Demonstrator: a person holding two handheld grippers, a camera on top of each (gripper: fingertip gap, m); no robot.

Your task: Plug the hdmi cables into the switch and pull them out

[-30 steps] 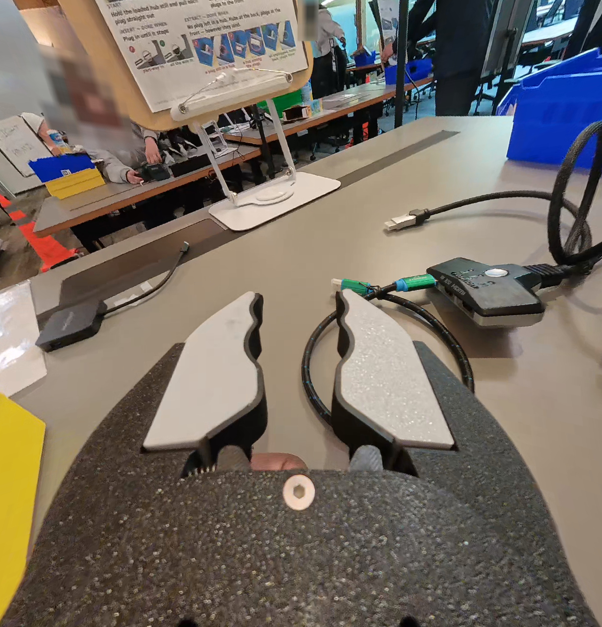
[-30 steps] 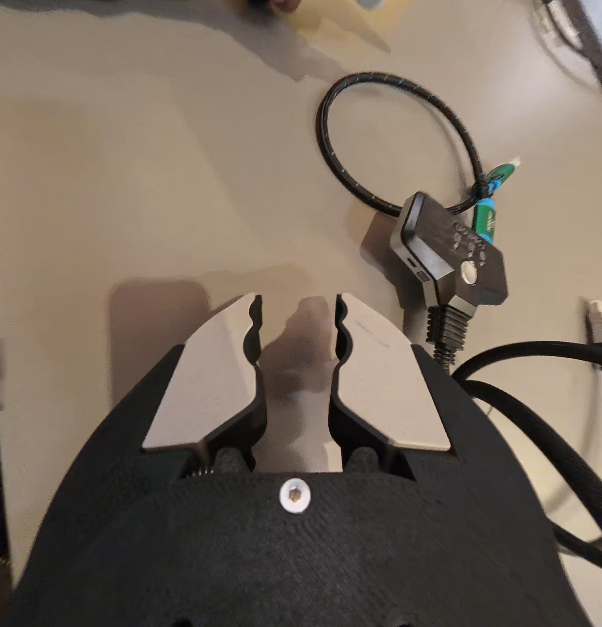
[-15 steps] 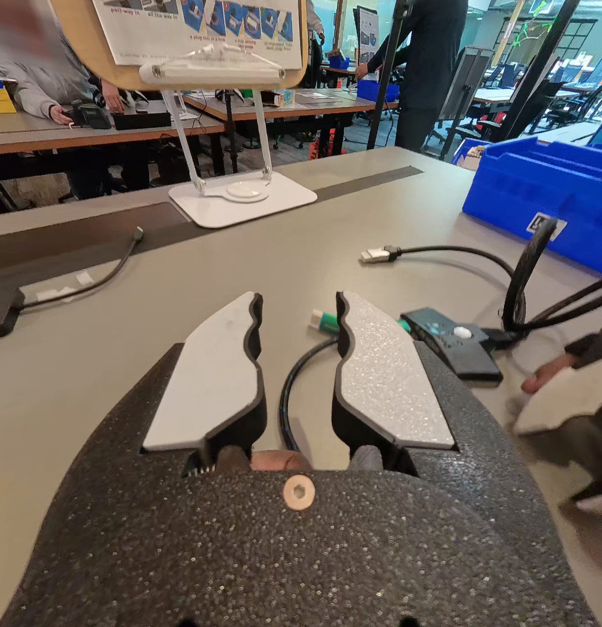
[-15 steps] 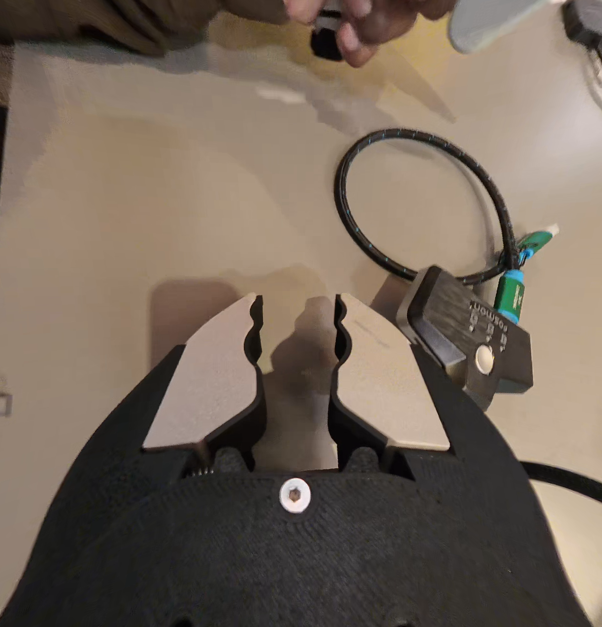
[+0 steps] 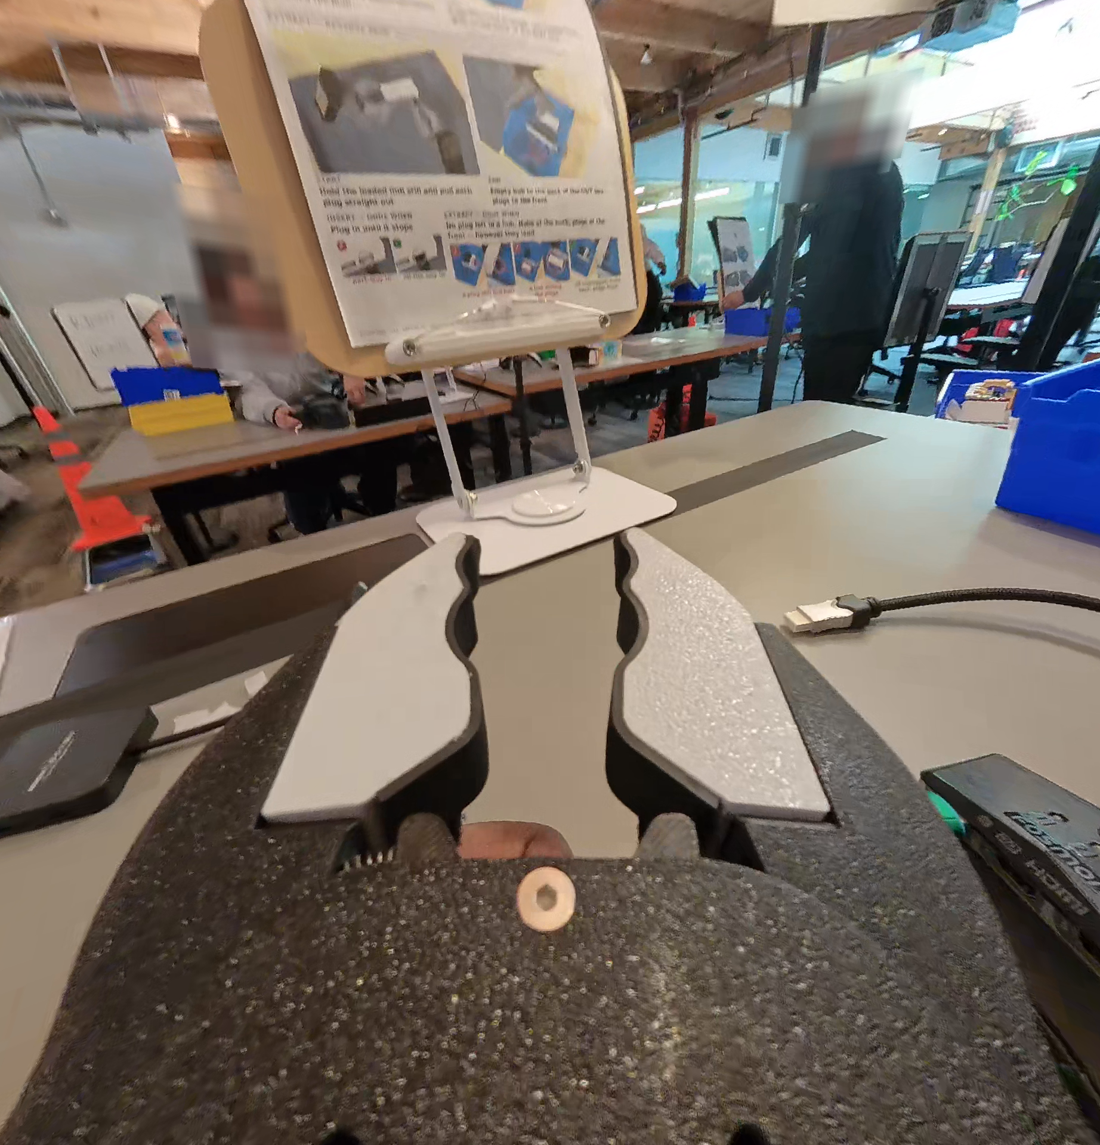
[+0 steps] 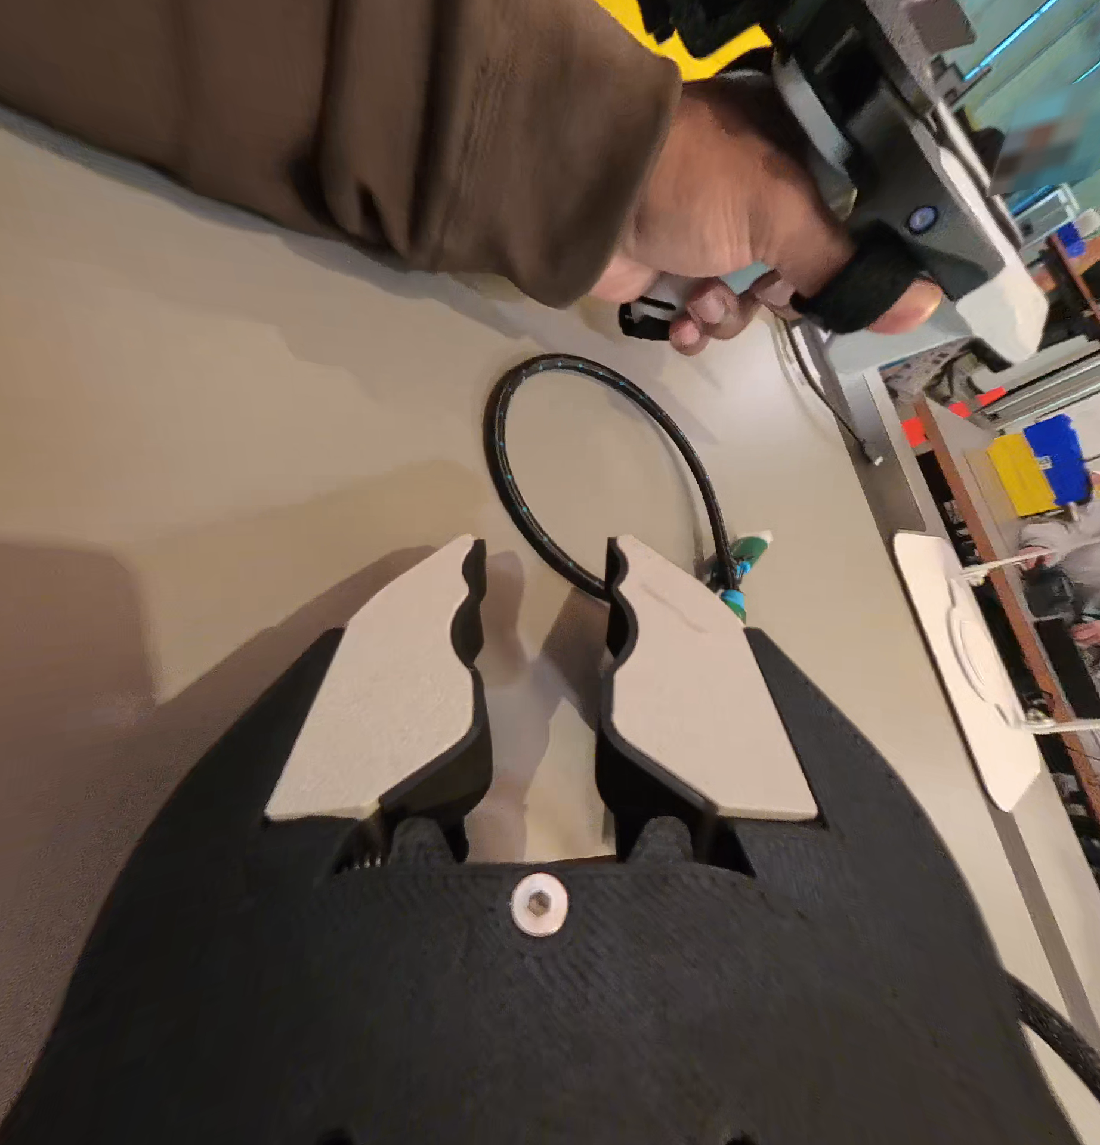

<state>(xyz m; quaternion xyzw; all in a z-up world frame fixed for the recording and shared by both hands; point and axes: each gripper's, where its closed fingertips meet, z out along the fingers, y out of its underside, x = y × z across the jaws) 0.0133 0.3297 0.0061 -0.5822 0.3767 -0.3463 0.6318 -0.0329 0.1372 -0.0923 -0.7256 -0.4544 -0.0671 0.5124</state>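
A grey table (image 5: 845, 508) carries a white stand base (image 5: 547, 514) near its far edge, a blue bin (image 5: 1068, 458) at the right edge, a silver-tipped cable (image 5: 826, 616), a black hub (image 5: 1031, 836) and a looped black cord (image 6: 516, 471).

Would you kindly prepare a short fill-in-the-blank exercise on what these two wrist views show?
1. Both the left gripper and the right gripper have their jaws ____.
2. The black cable ahead of the right gripper lies on the table in a ____.
3. The bin at the table's right is ____ in colour.
4. The document stand has a ____ base.

Missing words: open; loop; blue; white
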